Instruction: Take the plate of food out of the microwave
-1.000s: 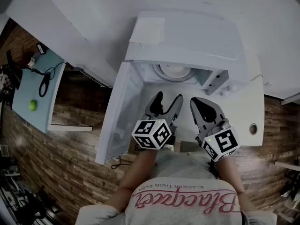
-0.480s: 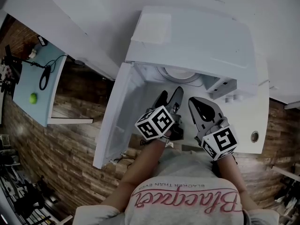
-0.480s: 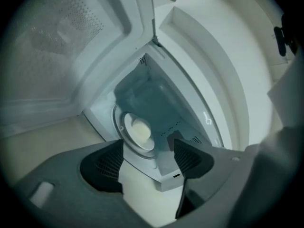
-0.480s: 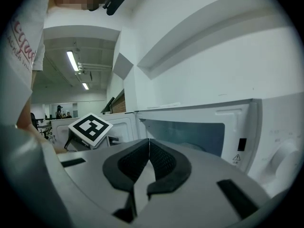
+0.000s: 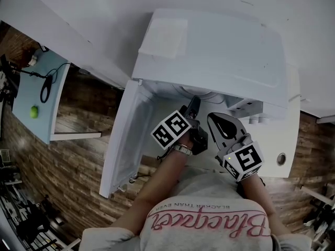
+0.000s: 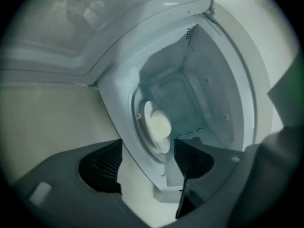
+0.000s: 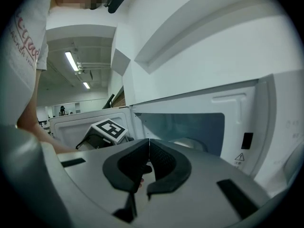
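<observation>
The white microwave [image 5: 220, 51] stands open, its door [image 5: 125, 135] swung out to the left. Inside, a plate of pale food [image 6: 157, 125] sits on the glass turntable [image 6: 142, 141]; the left gripper view is rolled, so it appears on edge. My left gripper [image 5: 192, 106] reaches into the cavity mouth. Its jaws [image 6: 147, 163] are open, nothing is between them, and the plate lies just ahead. My right gripper [image 5: 213, 118] hovers in front of the opening, right of the left one, with its jaws [image 7: 149, 142] shut on nothing. The left gripper's marker cube [image 7: 110, 129] shows beside it.
A white sheet [image 5: 165, 35] lies on the microwave's top. The white counter [image 5: 285, 129] extends to the right and has a round hole [image 5: 281, 158]. A blue table [image 5: 36, 98] with a green ball [image 5: 34, 111] stands far left over the brick-patterned floor.
My left gripper has moved forward, from in front of the opening into the cavity mouth. The right gripper has stayed nearly where it was, still shut.
</observation>
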Tool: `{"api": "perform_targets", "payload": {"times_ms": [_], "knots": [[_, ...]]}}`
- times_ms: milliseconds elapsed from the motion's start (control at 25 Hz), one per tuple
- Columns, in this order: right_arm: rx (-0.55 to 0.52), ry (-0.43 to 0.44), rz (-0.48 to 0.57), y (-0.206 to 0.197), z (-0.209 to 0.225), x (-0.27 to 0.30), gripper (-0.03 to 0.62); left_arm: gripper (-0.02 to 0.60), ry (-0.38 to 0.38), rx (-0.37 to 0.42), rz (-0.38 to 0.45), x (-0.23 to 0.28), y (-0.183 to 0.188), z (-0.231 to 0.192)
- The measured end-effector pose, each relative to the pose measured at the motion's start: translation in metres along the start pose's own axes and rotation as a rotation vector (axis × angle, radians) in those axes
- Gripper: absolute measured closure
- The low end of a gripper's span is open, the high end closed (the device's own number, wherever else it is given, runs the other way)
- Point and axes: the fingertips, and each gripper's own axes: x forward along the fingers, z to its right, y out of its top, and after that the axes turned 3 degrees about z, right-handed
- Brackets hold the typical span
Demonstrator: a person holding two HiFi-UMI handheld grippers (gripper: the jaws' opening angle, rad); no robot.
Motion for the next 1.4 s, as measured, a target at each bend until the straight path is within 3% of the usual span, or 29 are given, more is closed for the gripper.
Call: {"api": "perform_targets", "payload": {"times_ms": [320, 600, 800, 1160, 1400], "knots": [[0.012, 0.021, -0.031, -0.011, 0.002, 0.004, 0.582, 0.244, 0.082, -0.115, -0.009, 0.027, 0.0, -0.013], [0.025, 0.005, -0.042, -0.015, 0.014, 0.006, 0.582, 0.244, 0.219, -0.12, 0.006, 0.041, -0.001, -0.022], [0.032, -0.004, -0.042, -0.018, 0.017, 0.005, 0.582, 0.244, 0.275, -0.13, -0.006, 0.046, -0.001, -0.026], [0.015, -0.006, -0.025, -0.013, 0.013, 0.0, 0.582, 0.247, 0.301, -0.165, -0.008, 0.032, -0.002, -0.031], [0.008, -0.022, -0.022, -0.014, 0.009, -0.005, 0.582, 0.307, 0.285, -0.161, 0.011, 0.014, 0.0, -0.036]]}}
